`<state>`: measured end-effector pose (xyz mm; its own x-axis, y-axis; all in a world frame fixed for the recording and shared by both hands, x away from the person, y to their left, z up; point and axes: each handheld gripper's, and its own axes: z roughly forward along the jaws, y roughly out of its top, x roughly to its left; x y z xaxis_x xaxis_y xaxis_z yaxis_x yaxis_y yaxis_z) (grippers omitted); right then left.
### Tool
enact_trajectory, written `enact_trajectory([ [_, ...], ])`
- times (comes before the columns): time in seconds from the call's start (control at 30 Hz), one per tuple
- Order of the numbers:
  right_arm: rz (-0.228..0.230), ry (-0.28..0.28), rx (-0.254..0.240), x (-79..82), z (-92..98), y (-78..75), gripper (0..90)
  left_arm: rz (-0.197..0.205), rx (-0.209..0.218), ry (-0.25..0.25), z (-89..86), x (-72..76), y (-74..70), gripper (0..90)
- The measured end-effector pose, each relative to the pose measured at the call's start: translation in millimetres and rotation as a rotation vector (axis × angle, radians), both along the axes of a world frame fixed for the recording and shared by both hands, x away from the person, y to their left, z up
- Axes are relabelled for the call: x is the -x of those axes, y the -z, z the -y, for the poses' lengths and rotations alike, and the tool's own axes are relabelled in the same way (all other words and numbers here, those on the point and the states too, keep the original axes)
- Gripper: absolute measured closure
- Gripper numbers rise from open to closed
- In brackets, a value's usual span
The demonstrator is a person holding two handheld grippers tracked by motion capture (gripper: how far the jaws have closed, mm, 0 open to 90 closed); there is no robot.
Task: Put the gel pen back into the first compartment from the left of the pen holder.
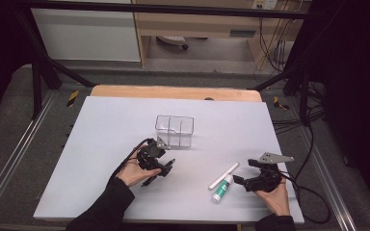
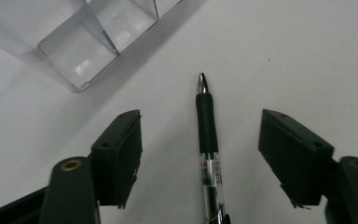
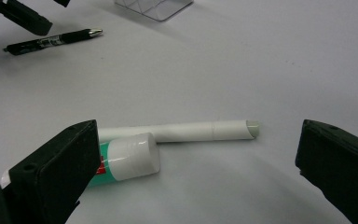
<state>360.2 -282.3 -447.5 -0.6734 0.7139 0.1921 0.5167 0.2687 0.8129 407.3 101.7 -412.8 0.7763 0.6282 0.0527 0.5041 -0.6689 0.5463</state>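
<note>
The left gripper hangs part open over a black pen lying untouched between its jaws, near the clear box, while the right gripper, wide open and empty, hovers by the white marker and glue stick.

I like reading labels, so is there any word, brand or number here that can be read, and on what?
None can be read.
Black pen: a white sticker with red and dark print on the clear barrel, too blurred to read.
Green and white tube: a red mark on its green part, mostly hidden behind the right tool's jaw.
White marker: no print visible.
</note>
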Motion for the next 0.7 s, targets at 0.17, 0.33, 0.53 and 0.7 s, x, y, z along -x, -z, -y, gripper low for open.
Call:
enact_trajectory([
  [0.17,-0.001,0.000,-0.001,-0.2,-0.2,0.2,0.4,-0.002,-0.008,-0.011,5.7,-3.6,3.5,42.6],
  [0.33,0.000,-0.001,-0.003,-0.1,0.0,0.0,0.3,-0.042,-0.028,-0.010,8.5,-7.6,7.5,54.7],
  [0.53,-0.005,0.002,-0.004,0.3,0.1,-0.4,0.4,-0.070,-0.028,-0.033,10.6,-10.4,11.0,64.8],
  [0.7,-0.002,0.002,-0.007,0.4,0.2,-0.6,0.4,-0.077,-0.041,-0.034,12.5,-10.9,14.6,70.5],
])
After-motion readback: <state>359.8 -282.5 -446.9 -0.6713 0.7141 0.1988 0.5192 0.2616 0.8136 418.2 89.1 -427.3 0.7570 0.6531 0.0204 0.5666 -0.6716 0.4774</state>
